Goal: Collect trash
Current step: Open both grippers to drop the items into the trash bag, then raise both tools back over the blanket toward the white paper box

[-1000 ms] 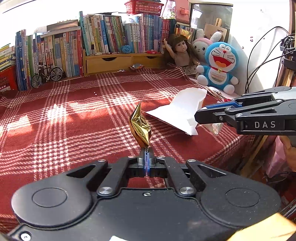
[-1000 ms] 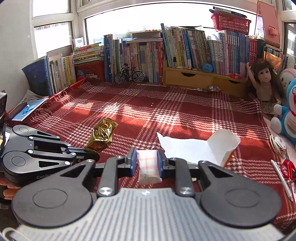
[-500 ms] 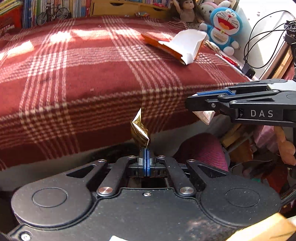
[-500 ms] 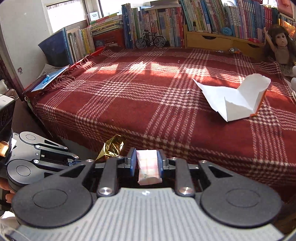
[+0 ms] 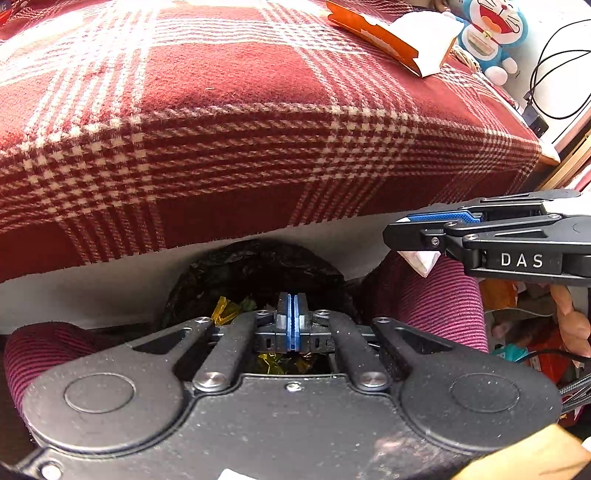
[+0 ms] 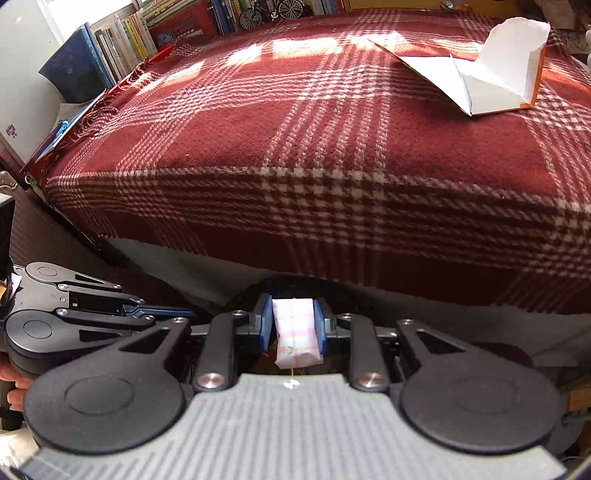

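My left gripper (image 5: pixel 291 314) hangs over a black-bagged bin (image 5: pixel 258 269) below the table edge; its blue pads are pressed together with no wrapper showing between them. Gold and yellow foil scraps (image 5: pixel 225 308) lie inside the bin. My right gripper (image 6: pixel 293 325) is shut on a pink-and-white checked packet (image 6: pixel 297 332), held just above the bin's rim (image 6: pixel 295 284). In the left wrist view the right gripper (image 5: pixel 406 230) sits to the right of the bin, the packet's corner (image 5: pixel 419 260) poking out below it. A flattened white-and-orange carton (image 6: pixel 480 74) lies on the plaid blanket.
The red plaid blanket (image 5: pixel 258 129) drapes over the table's front edge just above the bin. A person's legs in magenta striped fabric (image 5: pixel 424 295) flank the bin. Books (image 6: pixel 110 55) line the far left; a blue plush toy (image 5: pixel 491 33) and cables sit far right.
Both grippers dropped from over the blanket to below the table edge, above the bin. The gold wrapper that stood up from my left gripper's tips is gone from them.
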A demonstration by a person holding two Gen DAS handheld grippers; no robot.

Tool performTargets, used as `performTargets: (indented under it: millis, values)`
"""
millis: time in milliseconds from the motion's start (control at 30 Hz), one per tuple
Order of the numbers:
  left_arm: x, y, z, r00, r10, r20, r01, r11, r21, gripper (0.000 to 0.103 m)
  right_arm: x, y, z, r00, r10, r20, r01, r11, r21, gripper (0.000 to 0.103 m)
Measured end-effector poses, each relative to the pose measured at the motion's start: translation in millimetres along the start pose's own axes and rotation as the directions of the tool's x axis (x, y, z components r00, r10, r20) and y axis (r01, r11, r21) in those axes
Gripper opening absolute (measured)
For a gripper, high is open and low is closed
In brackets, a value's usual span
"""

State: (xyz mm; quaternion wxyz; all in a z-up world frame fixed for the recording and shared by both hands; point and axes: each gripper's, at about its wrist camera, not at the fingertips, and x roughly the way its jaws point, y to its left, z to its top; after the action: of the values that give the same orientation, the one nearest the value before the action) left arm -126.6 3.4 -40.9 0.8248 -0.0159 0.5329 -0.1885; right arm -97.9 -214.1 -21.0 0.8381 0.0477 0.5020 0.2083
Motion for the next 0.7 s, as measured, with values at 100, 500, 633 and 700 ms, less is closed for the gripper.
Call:
performTargets:
  millis: [100, 500, 633, 700]
  values:
    - [3, 0, 4, 1.0, 0.003, -0.007, -0.003, 1.0, 0.0, 0.003, 6, 1, 1, 1.0, 0.005, -0.013, -0.005, 1.0, -0.003, 0.033]
    - [4, 4, 11, 1.0, 0.004, -0.01, -0.004, 1.0, -0.009, 0.013, 5, -1, 9, 1.0, 0.011, -0.005, -0.011, 1.0, -0.012, 0.053]
    - [-10, 3, 23, 1.0, -0.009, 0.024, 0.009, 1.0, 0.008, 0.028, -16, -3, 23, 0.999, 0.008, 0.051, -0.006, 1.0, -0.027, 0.059]
    - [-19, 0, 31, 0.999, -0.017, 0.048, 0.016, 1.0, 0.023, 0.034, -33, -5, 32, 0.995, 0.001, 0.097, 0.003, 0.999, -0.041, 0.061]
